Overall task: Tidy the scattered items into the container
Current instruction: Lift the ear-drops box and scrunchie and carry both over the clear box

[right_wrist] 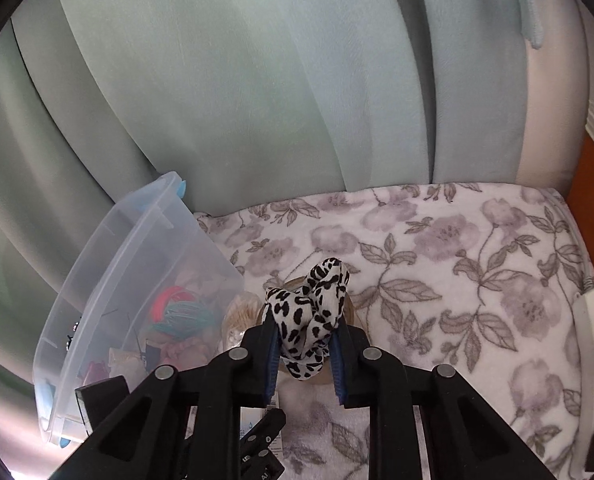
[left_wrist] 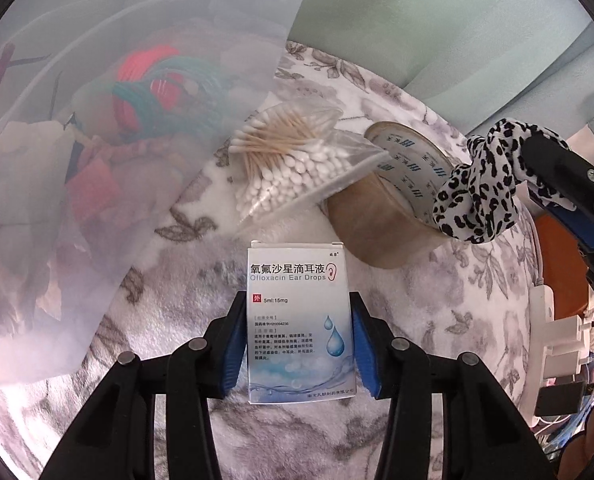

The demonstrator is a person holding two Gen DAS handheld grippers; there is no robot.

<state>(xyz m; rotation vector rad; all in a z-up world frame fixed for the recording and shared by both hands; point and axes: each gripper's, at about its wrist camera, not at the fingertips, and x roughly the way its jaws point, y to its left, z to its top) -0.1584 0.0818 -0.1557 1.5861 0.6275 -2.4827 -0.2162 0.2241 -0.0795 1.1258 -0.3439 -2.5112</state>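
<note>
The left gripper [left_wrist: 297, 344] has its jaws clamped on the sides of the ear-drop box [left_wrist: 299, 320], held just above the floral blanket [left_wrist: 477, 292] beside the clear bin [left_wrist: 37, 200]. The right gripper [right_wrist: 305, 356] pinches the leopard scrunchie [right_wrist: 313, 320] in narrow jaws — it is lifted over the tape roll [left_wrist: 397, 208], well clear of the blanket. A bag of cotton swabs [left_wrist: 293, 164] leans against the tape roll near the bin, which tilts against the green curtain [right_wrist: 257, 80] and holds cords and small bits — none can be told apart clearly.
</note>
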